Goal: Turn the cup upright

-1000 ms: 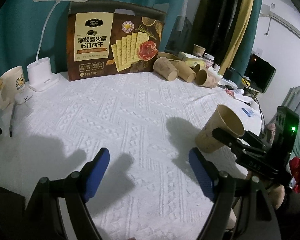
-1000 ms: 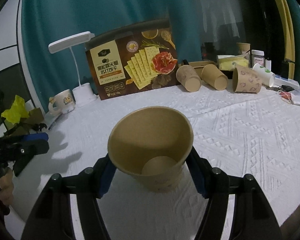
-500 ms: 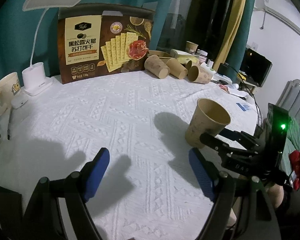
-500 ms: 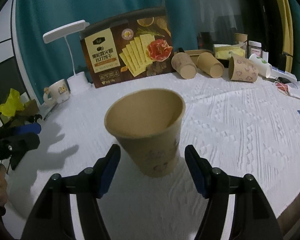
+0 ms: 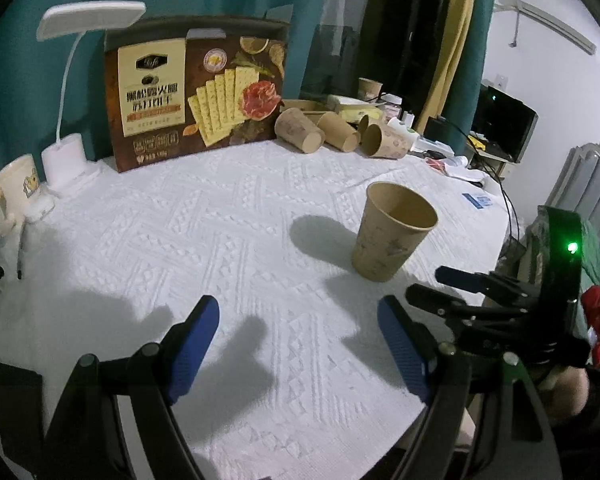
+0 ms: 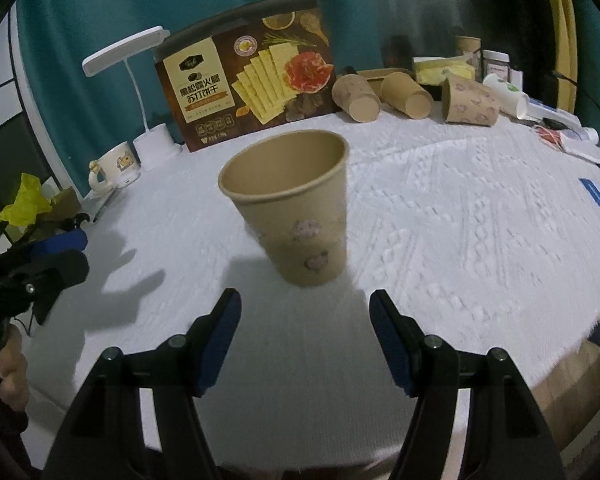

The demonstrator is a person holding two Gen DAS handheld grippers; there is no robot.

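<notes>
White tablecloth (image 6: 460, 216), cup (image 6: 296, 216) upright (mouth up) just beyond right gripper (image 6: 305, 344)

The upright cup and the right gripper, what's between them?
Nothing: only bare white cloth separates cup from right gripper, seen in the right wrist view.

Upright paper cup (image 6: 292, 208) on white tablecloth (image 6: 460, 220), just beyond empty, parted right claw (image 6: 305, 340).
</notes>
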